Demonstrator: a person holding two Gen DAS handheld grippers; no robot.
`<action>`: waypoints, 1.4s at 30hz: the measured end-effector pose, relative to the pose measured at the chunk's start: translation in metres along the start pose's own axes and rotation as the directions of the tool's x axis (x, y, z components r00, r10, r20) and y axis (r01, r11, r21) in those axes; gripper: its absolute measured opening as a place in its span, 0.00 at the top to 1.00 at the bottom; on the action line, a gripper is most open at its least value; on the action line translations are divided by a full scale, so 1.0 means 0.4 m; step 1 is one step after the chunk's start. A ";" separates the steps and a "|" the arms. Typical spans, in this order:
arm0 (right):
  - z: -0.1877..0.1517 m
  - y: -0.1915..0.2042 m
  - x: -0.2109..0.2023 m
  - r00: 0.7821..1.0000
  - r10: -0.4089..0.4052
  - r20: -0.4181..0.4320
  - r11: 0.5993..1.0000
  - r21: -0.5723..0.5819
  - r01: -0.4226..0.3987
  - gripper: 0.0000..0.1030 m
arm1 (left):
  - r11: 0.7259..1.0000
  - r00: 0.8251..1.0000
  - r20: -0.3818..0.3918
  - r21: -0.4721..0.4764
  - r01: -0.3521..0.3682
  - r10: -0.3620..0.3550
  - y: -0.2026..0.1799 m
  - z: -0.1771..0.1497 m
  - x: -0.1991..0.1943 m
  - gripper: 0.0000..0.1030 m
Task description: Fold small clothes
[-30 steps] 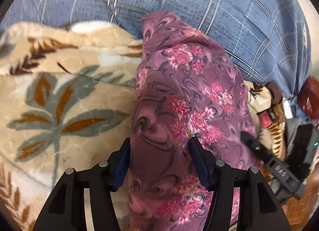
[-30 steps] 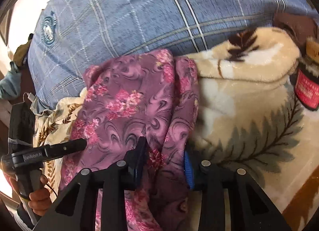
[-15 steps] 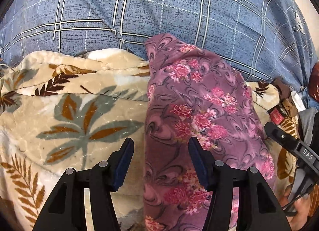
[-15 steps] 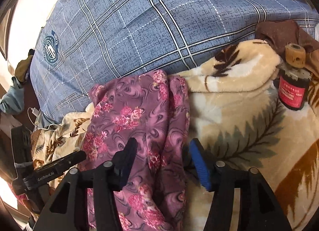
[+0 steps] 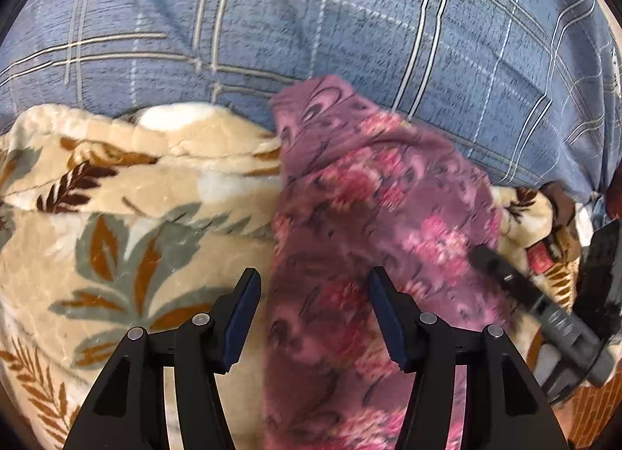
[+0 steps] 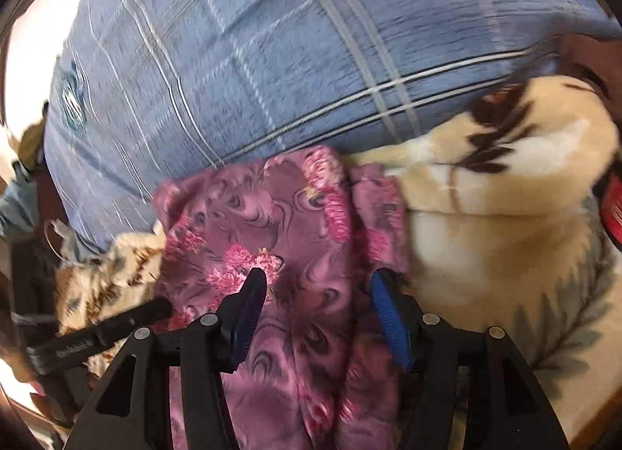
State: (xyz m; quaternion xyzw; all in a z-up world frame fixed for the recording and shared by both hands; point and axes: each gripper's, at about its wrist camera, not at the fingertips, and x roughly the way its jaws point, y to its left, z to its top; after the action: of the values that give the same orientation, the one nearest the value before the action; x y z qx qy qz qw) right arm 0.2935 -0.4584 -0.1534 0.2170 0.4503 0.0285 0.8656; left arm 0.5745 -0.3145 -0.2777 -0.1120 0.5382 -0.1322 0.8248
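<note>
A purple floral garment [image 5: 373, 224] lies folded in a long strip on the cream leaf-patterned blanket [image 5: 128, 247], its far end against a blue plaid pillow. My left gripper [image 5: 314, 294] hovers open over the strip's left edge; one pad is over the blanket, the other over the cloth, and neither presses. In the right wrist view the same garment [image 6: 287, 224] lies under my right gripper [image 6: 318, 306], which is open with the cloth loose between its fingers. Each gripper shows in the other's view: the right gripper [image 5: 544, 317], the left gripper [image 6: 97, 333].
The blue plaid pillow [image 6: 272, 61] fills the far side. A bottle with a red label [image 6: 614, 209] stands at the right on the blanket [image 6: 505, 247], beside a brown cloth [image 6: 583, 53]. Clutter and a cable lie at the far left.
The right jaws opened and let go of the garment's fold. The cloth bunched between the left pads now lies flat below them. Both grippers drew back a little.
</note>
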 end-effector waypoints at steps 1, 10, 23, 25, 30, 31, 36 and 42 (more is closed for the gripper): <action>0.003 0.014 0.003 1.000 -0.013 0.004 1.000 -0.024 0.013 0.44 | 1.000 1.000 0.011 -0.005 0.007 -0.007 0.002 0.010 -0.002 0.44; 0.012 0.060 0.036 1.000 -0.015 -0.004 0.995 -0.095 0.015 0.89 | 0.994 0.995 -0.079 -0.099 0.050 -0.058 0.035 0.141 0.104 0.70; -0.034 -0.053 -0.084 0.984 0.142 0.103 0.985 0.084 -0.151 0.74 | 0.997 1.000 -0.001 0.073 0.017 -0.017 -0.013 0.109 0.029 0.63; -0.068 -0.067 -0.119 0.974 0.210 0.088 0.972 0.092 -0.218 0.60 | 0.996 0.997 0.005 0.060 0.072 -0.073 0.017 0.055 -0.014 0.53; -0.150 -0.070 -0.102 0.986 0.169 0.003 0.982 0.080 -0.169 0.56 | 0.993 0.993 -0.033 0.010 0.118 -0.117 0.038 -0.090 -0.014 0.51; -0.158 -0.049 -0.099 0.994 0.113 0.005 0.993 0.044 -0.113 0.69 | 0.996 0.996 -0.036 0.014 0.088 -0.087 0.039 -0.111 -0.010 0.51; -0.174 -0.015 -0.202 0.987 0.079 0.143 0.995 -0.079 -0.068 0.91 | 0.996 1.000 0.007 0.086 -0.002 0.001 0.010 -0.181 -0.010 0.45; -0.195 -0.049 -0.223 0.987 0.069 0.144 0.998 -0.004 -0.069 0.81 | 0.999 1.000 -0.004 0.037 0.027 -0.027 0.018 -0.182 -0.087 0.49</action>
State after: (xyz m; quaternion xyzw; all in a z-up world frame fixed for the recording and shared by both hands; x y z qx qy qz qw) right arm 0.1762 -0.4707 -0.1320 0.2343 0.3790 0.0426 0.8942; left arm 0.4949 -0.2991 -0.2788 -0.1039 0.5356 -0.1534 0.8239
